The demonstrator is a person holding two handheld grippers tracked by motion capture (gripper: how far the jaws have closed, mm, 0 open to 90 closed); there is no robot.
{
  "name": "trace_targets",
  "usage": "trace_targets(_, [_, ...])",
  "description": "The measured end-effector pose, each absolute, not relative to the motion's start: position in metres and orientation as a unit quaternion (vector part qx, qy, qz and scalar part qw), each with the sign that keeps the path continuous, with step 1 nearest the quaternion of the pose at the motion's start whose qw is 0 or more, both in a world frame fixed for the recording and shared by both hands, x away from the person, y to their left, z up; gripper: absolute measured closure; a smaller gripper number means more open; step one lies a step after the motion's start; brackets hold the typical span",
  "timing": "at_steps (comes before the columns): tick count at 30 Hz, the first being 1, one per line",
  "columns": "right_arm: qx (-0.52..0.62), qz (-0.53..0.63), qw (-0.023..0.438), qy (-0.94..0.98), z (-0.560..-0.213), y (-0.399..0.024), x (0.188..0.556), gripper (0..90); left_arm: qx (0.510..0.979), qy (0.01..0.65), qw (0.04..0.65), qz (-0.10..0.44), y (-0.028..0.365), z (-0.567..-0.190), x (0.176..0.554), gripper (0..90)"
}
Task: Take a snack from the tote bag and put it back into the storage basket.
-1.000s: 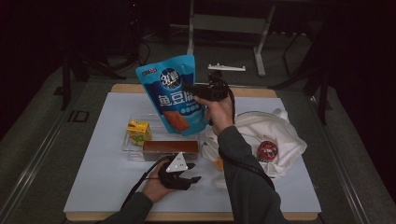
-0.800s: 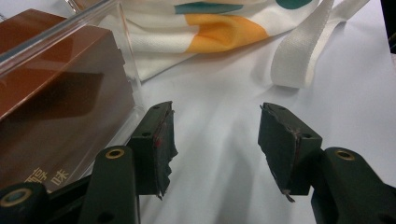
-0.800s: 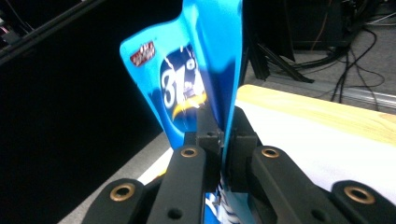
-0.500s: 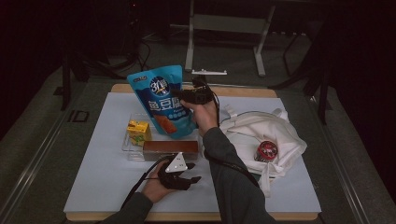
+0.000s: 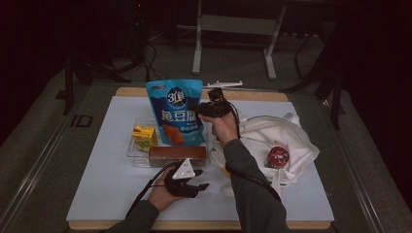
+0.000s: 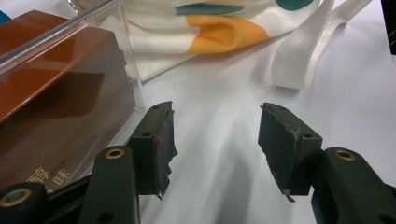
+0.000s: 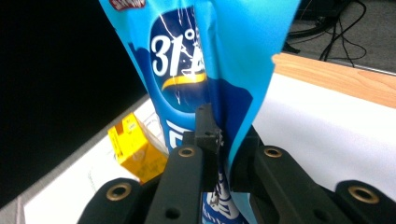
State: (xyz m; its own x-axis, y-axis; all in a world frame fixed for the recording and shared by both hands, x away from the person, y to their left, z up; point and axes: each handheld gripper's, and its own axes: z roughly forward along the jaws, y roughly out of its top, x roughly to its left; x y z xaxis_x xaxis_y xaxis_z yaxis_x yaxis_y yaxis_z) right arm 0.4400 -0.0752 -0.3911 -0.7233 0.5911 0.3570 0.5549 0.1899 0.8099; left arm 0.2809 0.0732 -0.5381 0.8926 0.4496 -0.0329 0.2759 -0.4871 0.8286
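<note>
Now my right claw [image 5: 201,109] stays clamped on the blue snack pouch [image 5: 176,112], lowering it into the clear tray [image 5: 132,153]; next, release gently. Left claw [image 6: 215,140] idles apart.

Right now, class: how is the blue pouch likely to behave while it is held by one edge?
The pouch probably flexes: its film creases where the right gripper pinches it. It seems light, hanging from one edge. Glossy film may slip.
</note>
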Motion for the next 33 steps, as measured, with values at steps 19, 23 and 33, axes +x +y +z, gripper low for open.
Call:
trace_targets(19, [0.304, 0.436, 0.056, 0.845, -0.397, -0.106, 0.422, 63.0, 0.857, 0.212, 0.460, 0.094, 0.073, -0.538, 0.281, 45.4])
trace_targets(23, [0.297, 0.420, 0.064, 0.855, -0.400, -0.114, 0.419, 62.6, 0.858, 0.211, 0.459, 0.095, 0.073, -0.538, 0.281, 45.4])
trace_targets(33, [0.308, 0.412, 0.061, 0.855, -0.410, -0.124, 0.421, 73.7, 0.859, 0.210, 0.458, 0.092, 0.072, -0.538, 0.281, 45.1])
